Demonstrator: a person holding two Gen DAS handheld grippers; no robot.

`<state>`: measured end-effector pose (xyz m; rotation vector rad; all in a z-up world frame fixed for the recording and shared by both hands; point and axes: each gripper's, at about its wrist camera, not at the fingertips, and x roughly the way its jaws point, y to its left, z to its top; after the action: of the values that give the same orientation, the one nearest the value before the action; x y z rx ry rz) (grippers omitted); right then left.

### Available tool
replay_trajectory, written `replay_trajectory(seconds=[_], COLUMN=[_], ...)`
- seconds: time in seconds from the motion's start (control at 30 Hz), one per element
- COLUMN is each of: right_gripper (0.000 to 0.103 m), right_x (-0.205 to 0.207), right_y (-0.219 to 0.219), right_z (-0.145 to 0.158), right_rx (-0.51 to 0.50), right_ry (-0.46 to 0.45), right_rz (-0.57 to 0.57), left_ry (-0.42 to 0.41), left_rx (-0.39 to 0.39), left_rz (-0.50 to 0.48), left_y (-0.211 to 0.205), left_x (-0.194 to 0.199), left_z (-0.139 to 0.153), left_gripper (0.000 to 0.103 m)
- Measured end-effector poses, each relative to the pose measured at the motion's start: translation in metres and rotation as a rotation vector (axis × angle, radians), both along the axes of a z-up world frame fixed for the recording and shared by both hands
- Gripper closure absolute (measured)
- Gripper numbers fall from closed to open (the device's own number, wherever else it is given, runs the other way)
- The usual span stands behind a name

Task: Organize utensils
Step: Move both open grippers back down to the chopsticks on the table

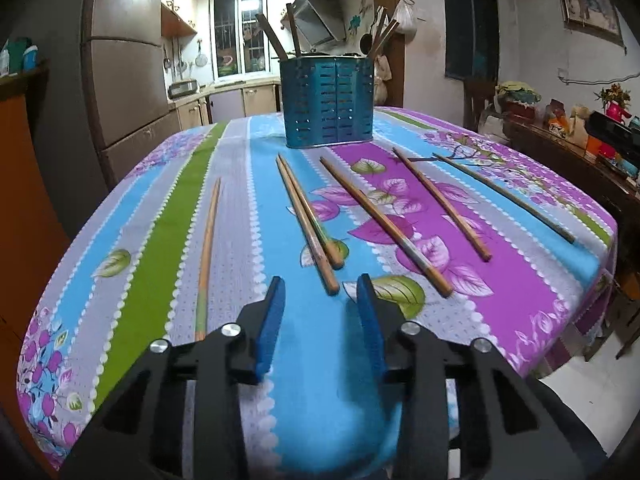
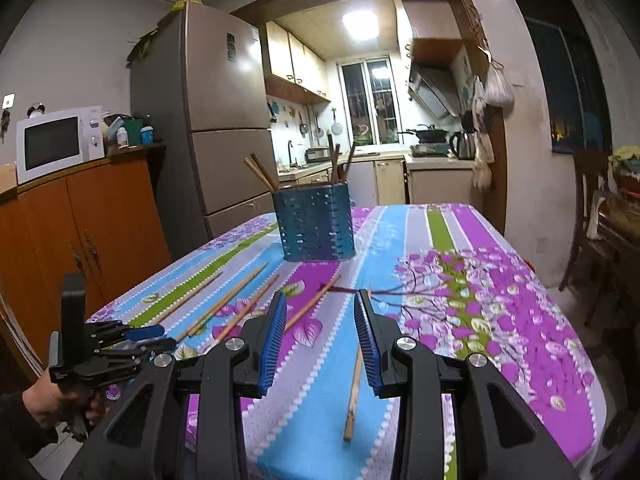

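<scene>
Left tool [image 1: 321, 286], blue pads apart and empty, hovers above our table [image 1: 520, 280]; the nearest chopstick pair [image 1: 310, 220] lies toward 12 o'clock, long axis running toward the blue holder [image 1: 329, 102]; right tool [image 2: 323, 306] likewise apart.

fridge [image 2: 224, 92], microwave [image 2: 56, 144], kettle [image 2: 463, 145], floral tablecloth [image 1: 500, 280]

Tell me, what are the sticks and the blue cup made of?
The chopsticks look like wood or bamboo: brown, matte, some with worn painted ends. The blue holder looks like painted metal, with punched slots and a slight sheen, though it could be plastic.
</scene>
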<state>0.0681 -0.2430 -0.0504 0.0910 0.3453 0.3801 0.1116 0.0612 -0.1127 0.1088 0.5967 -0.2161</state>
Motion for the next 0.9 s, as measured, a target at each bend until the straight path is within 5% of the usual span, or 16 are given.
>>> replay_trajectory(seconds=[0.33,0.7,0.9], right_gripper=[0.066,0.067,0.069], right_x=[0.006,-0.002,-0.004], right_y=[-0.004,0.014,0.044], right_z=[-0.008,-0.052,-0.067], right_rx=[0.008,-0.076,-0.019], right_ry=[0.007,0.038,0.088], right_rz=[-0.021,0.000,0.069], left_ry=[0.003,-0.014,-0.034], left_rx=[-0.016,-0.002,-0.037], left_rz=[0.011,0.025,0.057], left_y=[0.002,-0.004,-0.003], left_x=[0.013,0.015,0.013], left_z=[-0.004,-0.005,-0.008], left_gripper=[0.081,0.085,0.085])
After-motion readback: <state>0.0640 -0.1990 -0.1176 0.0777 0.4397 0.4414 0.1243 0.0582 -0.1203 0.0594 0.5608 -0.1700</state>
